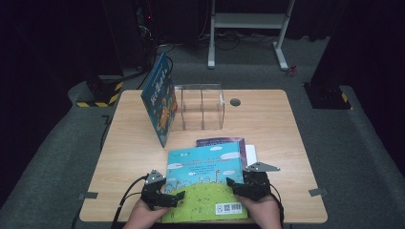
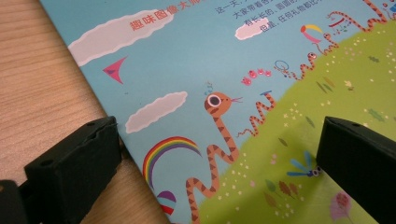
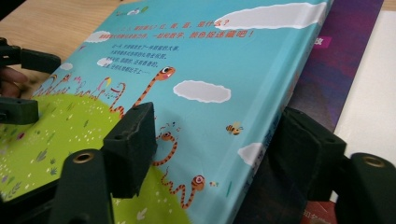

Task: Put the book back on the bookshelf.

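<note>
The wooden tabletop (image 1: 267, 124) carries a clear acrylic organizer (image 1: 200, 106) at the back, with a blue picture book (image 1: 160, 98) already leaning upright against its left side. At the near edge the snake picture book (image 1: 205, 179) lies flat, back cover up, on a purple book (image 1: 222, 141) and some white paper (image 1: 251, 153). As I judge it, one book is stood up and this one is only being picked up; lifting and standing it remain. The left claw (image 1: 174, 198) is released, its jaws straddling the book's left edge without pressing. The right claw (image 1: 234, 185) straddles the right edge, one jaw over the cover and one beside the spine; the pads appear not to pinch yet
</note>
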